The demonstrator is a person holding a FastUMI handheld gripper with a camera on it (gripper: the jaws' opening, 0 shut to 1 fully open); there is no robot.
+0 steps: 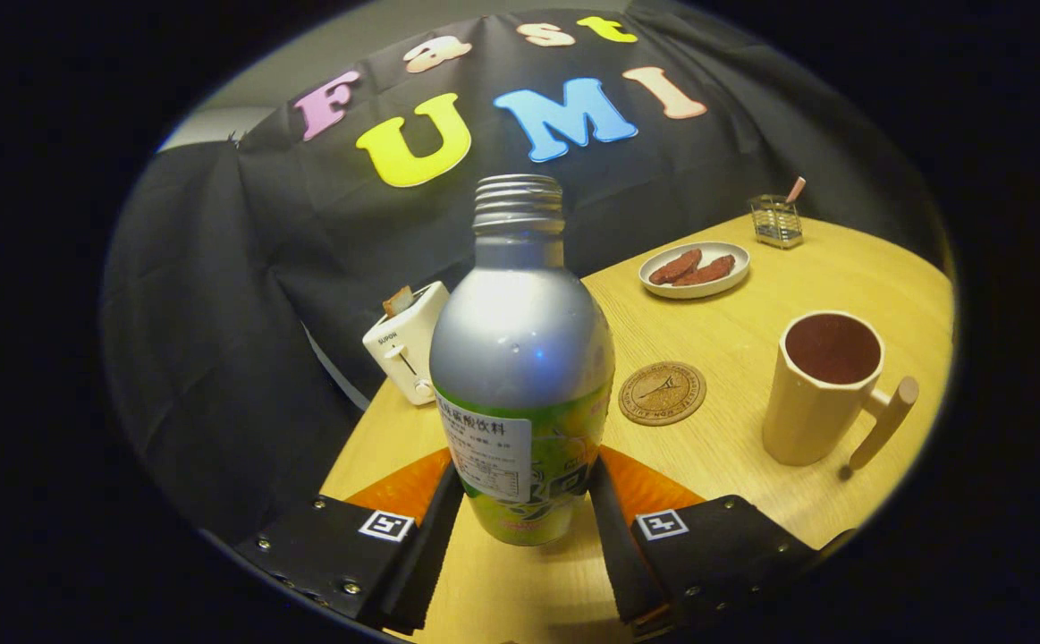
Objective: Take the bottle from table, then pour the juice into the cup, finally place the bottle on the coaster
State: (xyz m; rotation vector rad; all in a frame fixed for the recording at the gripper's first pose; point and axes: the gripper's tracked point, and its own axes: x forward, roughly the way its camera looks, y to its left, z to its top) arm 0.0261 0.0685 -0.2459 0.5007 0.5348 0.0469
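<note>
A silver bottle (521,358) with a green label and no cap on its threaded neck stands upright between my fingers. My gripper (524,478) is shut on it, both fingers pressing on the lower labelled part. I cannot tell whether its base rests on the wooden table (734,340) or hangs just above it. A round brown coaster (662,393) lies on the table just beyond the bottle, to the right. Further right stands a cream cup (819,385) with a wooden handle and a dark inside.
A white toaster (405,344) with a slice of bread in it stands at the table's left edge behind the bottle. A plate (694,284) with brown food lies at the back. Past it stands a small wire holder (776,221). Black cloth hangs behind the table.
</note>
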